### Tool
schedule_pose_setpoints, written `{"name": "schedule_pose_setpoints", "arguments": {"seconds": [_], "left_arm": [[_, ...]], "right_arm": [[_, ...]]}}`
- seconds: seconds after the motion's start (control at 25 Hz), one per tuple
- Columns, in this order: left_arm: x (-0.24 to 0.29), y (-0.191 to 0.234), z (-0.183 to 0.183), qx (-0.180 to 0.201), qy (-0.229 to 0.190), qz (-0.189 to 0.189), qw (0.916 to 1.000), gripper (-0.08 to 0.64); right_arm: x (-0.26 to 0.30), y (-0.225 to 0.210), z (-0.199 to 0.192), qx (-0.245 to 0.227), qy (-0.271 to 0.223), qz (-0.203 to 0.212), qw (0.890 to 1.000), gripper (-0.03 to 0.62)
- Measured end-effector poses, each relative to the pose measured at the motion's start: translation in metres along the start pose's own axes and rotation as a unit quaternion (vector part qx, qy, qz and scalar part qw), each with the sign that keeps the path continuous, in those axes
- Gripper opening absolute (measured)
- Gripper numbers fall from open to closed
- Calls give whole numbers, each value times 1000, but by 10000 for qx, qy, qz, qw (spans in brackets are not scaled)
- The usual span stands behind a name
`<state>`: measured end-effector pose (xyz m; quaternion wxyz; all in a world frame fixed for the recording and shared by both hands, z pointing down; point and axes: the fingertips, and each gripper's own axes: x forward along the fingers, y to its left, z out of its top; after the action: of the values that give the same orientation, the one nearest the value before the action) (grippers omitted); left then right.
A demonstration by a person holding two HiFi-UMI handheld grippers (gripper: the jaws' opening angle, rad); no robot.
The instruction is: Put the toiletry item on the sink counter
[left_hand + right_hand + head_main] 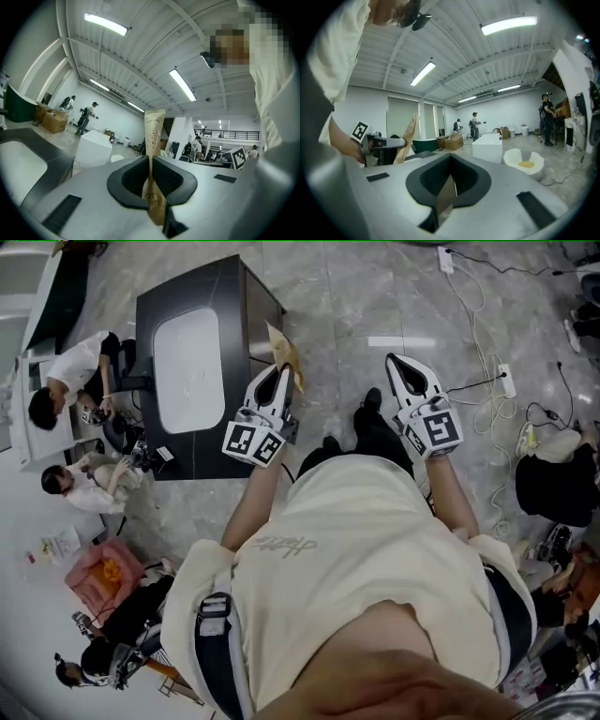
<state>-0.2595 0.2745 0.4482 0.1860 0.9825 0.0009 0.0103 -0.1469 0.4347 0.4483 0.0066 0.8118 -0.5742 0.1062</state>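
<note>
Cream shirt [375,549] fills the lower half of the head view, with the wearer's bare forearms reaching up toward 12 o'clock. Left gripper [277,376] sits at 11 o'clock from centre, marker cube on top. Jaws are clamped narrow on a tan toiletry tube [286,351], which sticks out past the tips toward 1 o'clock.

Left gripper view: left gripper [150,164] pads are pressed on both sides of the toiletry tube [153,133]. The tube is upright with its crimped end at 12 o'clock and has dark print low on it, partly hidden.

Right gripper [405,371] is at 2 o'clock from centre, well apart from the left one. Right gripper view: right gripper [447,185] jaws are closed together with nothing between them. At 9 o'clock that view shows the left gripper [386,143] with the toiletry tube [407,138] tilted.

Black sink counter [234,306] with a white basin [189,367] lies at 10 o'clock, just beside the left gripper. The tube is held in the air by the counter's right edge, not resting on it.

Grey marble floor [356,296] lies beyond. Cables [487,381] and a power strip are at 3 o'clock. Two seated people [70,381] are at 9 o'clock, and a pink box [98,576] is at 8 o'clock.
</note>
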Motion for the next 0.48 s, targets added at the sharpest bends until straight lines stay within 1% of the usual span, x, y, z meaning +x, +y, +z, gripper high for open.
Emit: {"name": "schedule_pose_setpoints", "arguments": {"seconds": [0.12, 0.2, 0.24, 0.32, 0.48], "left_arm": [[54, -16, 17, 310, -67, -158, 9994, 28], [87, -20, 26, 379, -150, -158, 9990, 28], [100, -20, 30, 356, -180, -124, 9991, 28], [117, -22, 31, 319, -172, -41, 9993, 28], [133, -15, 21, 367, 20, 152, 9992, 28]], "right_arm": [[8, -52, 4, 300, -40, -66, 9995, -6], [17, -86, 7, 525, -124, -159, 9984, -6], [22, -99, 9, 537, -148, -193, 9983, -6], [33, -115, 8, 498, -160, -135, 9985, -6], [54, -131, 9, 547, -177, 186, 9982, -6]]}}
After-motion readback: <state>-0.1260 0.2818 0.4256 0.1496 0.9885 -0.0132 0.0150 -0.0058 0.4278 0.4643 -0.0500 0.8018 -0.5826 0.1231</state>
